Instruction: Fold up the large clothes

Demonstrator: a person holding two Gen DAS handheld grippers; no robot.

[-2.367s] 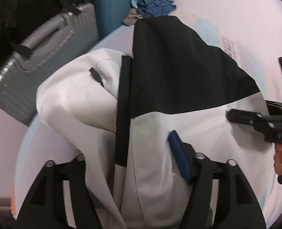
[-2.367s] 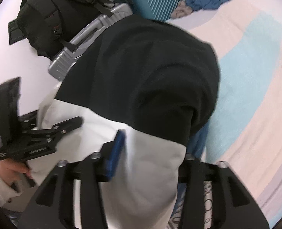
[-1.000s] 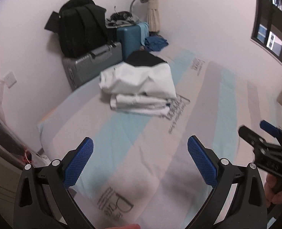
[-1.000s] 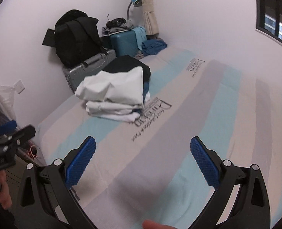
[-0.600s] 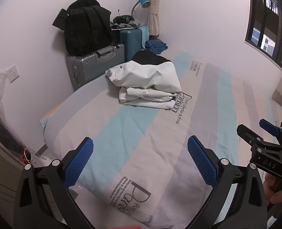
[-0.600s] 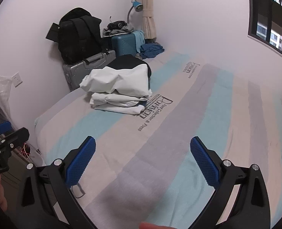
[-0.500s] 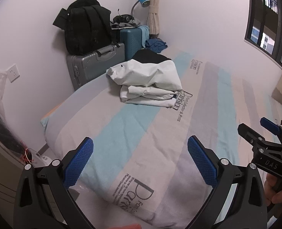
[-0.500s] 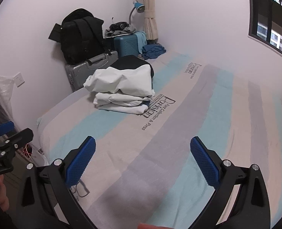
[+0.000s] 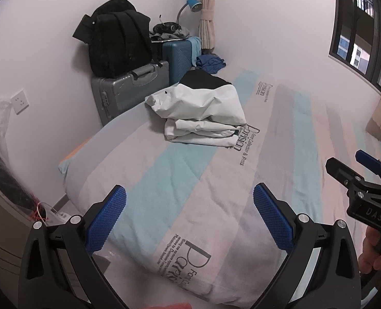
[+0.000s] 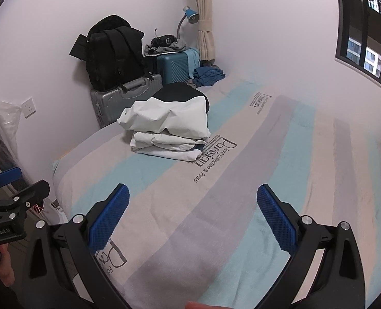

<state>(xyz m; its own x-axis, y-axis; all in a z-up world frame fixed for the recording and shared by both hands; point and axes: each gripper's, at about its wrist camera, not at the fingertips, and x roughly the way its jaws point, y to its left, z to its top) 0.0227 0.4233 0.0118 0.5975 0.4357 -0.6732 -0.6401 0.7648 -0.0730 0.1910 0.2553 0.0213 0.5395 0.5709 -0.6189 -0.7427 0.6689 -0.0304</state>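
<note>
Two tongs [image 9: 189,211] [image 10: 193,212] agape, empty, above "Parisian"-printed bedspread [image 10: 216,152]; "DAS", "GenRobot.AI" housings.

We see a white-and-black jacket [image 9: 203,103] on a blue, grey and beige striped bedspread [image 9: 164,180].

Both wrist views hovering above the bed [image 9: 180,180], facing the far corner, sharing the distant folded jacket [image 9: 198,105] [image 10: 167,121].
</note>
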